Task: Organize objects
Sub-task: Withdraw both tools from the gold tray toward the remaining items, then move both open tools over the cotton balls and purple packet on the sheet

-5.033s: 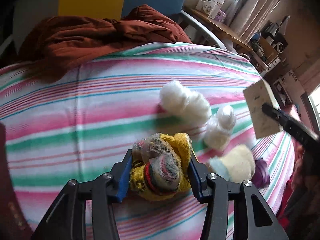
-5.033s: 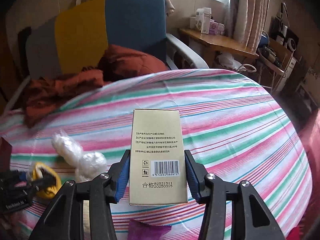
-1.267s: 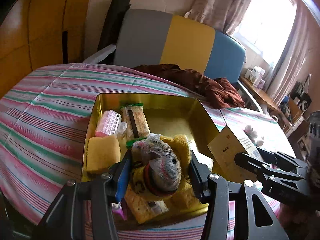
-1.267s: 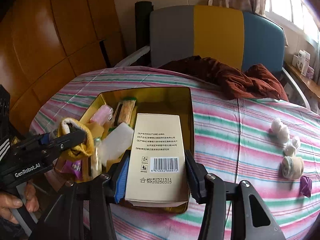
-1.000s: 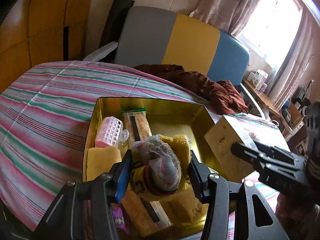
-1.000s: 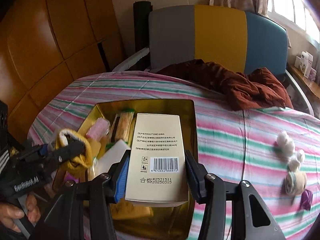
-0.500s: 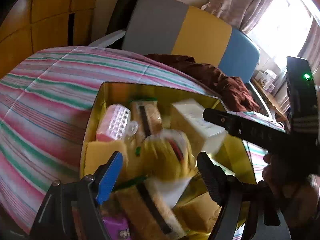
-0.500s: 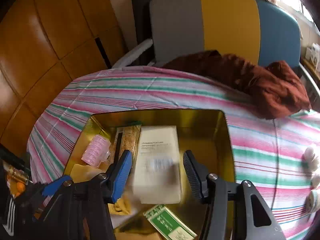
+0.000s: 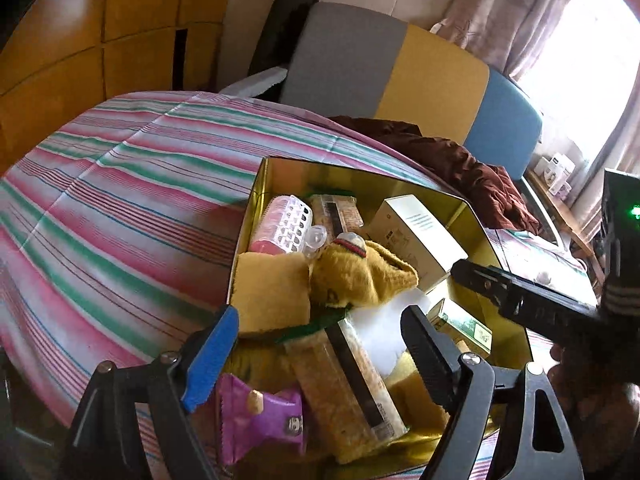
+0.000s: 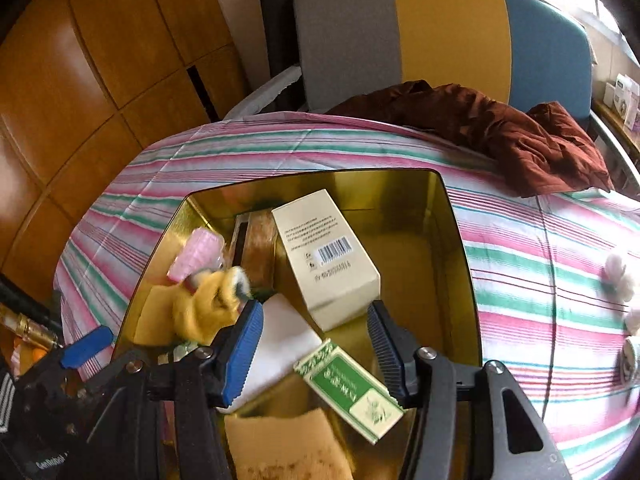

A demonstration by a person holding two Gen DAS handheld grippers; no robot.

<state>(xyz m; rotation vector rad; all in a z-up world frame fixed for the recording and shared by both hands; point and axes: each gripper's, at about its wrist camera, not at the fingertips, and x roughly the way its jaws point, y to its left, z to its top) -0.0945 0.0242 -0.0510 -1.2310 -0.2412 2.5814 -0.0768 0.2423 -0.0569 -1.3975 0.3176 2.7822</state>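
Left wrist view: my left gripper (image 9: 318,332) hangs over the near end of the gold tin (image 9: 474,216), and its jaws have just been opening; they now stand wide apart with nothing pressed between the pads. The yellow sock bundle (image 9: 360,276) lies inside the tin, beyond my fingertips and clear of them, resting against the yellow sponge (image 9: 272,292) at the tin's left wall. Beside the bundle, toward the tin's far left corner, sits the pink curler (image 9: 282,228), and a long snack bar (image 9: 344,384) and a purple packet (image 9: 260,420) lie at the tin's near edge, under my jaws. From the right wrist view, my right gripper (image 10: 314,348) also hangs above the tin, its jaws parted and touching nothing after opening a little. The cream box (image 10: 326,264) lies tilted in the middle of the tin, just past my fingertips and free of both pads, barcode side up. A green box (image 10: 350,390) lies at the tin's near side between my fingers and below them, next to a white pad (image 10: 280,344). The tin stands on the striped cloth (image 10: 540,264), with a brown garment (image 10: 500,132) behind the tin at the cloth's far edge, and white balls (image 10: 618,276) lie on the cloth well to the tin's right.
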